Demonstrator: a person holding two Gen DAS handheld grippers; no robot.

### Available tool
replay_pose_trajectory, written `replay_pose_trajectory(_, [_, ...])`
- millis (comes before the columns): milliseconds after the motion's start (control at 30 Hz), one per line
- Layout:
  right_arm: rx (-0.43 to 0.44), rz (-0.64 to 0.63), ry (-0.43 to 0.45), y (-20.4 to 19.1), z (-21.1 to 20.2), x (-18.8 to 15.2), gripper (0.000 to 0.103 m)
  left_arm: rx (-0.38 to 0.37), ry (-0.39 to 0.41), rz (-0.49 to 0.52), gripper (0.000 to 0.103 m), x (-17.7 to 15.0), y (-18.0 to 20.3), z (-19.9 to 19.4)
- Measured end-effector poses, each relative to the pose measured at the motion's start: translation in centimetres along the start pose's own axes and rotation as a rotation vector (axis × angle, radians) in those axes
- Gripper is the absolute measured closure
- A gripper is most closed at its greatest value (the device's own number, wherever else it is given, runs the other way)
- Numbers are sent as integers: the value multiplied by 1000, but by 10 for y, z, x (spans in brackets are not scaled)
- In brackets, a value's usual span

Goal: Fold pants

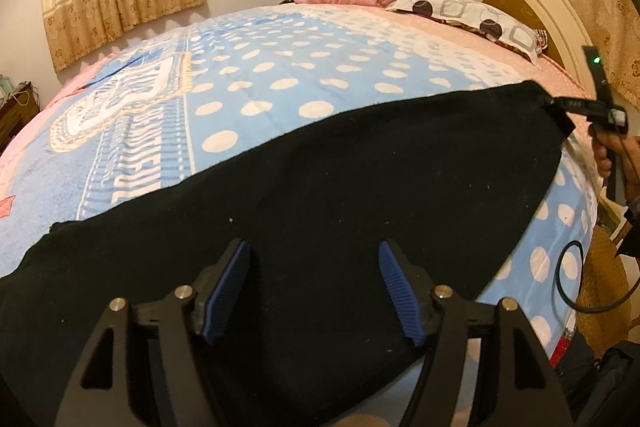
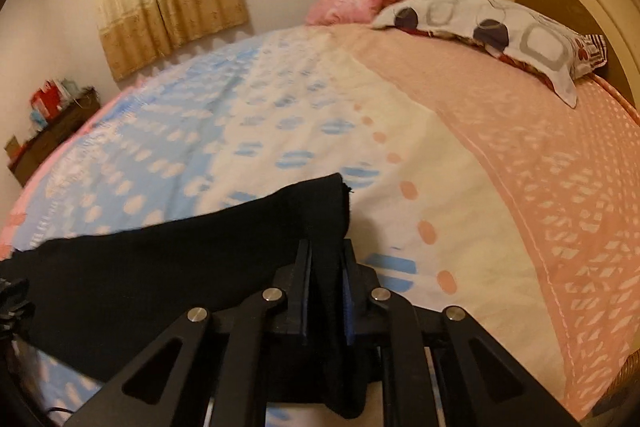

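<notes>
In the left wrist view, the left gripper (image 1: pixel 314 291) is held released above the black pants (image 1: pixel 320 195), which are spread on the bed (image 1: pixel 280 75) below the pillow (image 1: pixel 468 15). In the right wrist view, the right gripper (image 2: pixel 326 291) is clenched on the pants (image 2: pixel 180 259) corner; tension should be kept even while the near edge is taken.

The pants (image 1: pixel 320 195) are plain black, of a soft matte cloth speckled with a few pale bits of lint, and lie spread in a broad flat band across the near part of the bed (image 1: pixel 280 75), on its blue polka-dot blanket. Their long far edge runs straight across the bed, while the near edge hangs over the bed's side. One end (image 2: pixel 320 211), towards the headboard, is bunched and lifted off the bed, pinched between the closed right tongs (image 2: pixel 326 291).
</notes>
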State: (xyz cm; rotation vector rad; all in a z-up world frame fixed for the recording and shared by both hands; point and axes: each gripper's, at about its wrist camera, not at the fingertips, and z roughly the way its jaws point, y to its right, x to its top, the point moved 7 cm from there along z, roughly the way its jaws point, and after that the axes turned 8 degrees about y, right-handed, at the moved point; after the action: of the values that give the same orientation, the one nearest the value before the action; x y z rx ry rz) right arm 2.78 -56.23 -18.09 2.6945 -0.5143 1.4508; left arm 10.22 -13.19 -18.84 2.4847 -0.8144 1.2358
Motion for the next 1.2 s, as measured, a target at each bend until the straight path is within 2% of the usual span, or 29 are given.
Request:
replay_pose_trajectory(100, [-2,-23,32,-2,-1,1,87,2,-5,-2,33,1,0,-1])
replay_pose_trajectory(167, [9,36,25,5,-5,0,71,3,-9,-8,33,2,0,-3])
replay_pose_trajectory(200, [4,56,20,9,-8,-2,58,3,-6,-12,33,3,1,-5])
replay_pose_trajectory(233, [7,90,30,14,-16,-3,53,0,4,-12,33,5,3,-7])
replay_pose_trajectory(400, [99,293,70,33,-53,-22,53,-20,50,23,33,16,19,-14])
replay_pose_trajectory(500, [175,410,48,32,-56,-40,53,-40,40,46,33,17,32,-8])
replay_pose_trajectory(533, [169,435,38,32,-55,-47,53,-40,34,58,33,16,35,-4])
replay_pose_trajectory(600, [144,470,29,35,-53,-56,53,-34,13,67,33,12,38,3])
replay_pose_trajectory(700, [152,536,53,38,-53,-61,53,-35,2,57,32,8,37,6])
replay_pose_trajectory(900, [232,567,80,25,-45,-56,52,-36,1,53,30,6,37,5])
replay_pose_trajectory(1000, [244,593,104,25,-43,-56,54,-35,5,59,29,6,37,5])
replay_pose_trajectory(1100, [251,629,119,34,-39,-61,91,-39,10,56,28,5,37,6])
replay_pose_trajectory(1200, [295,669,129,38,-39,-60,92,-39,11,56,27,6,38,7])
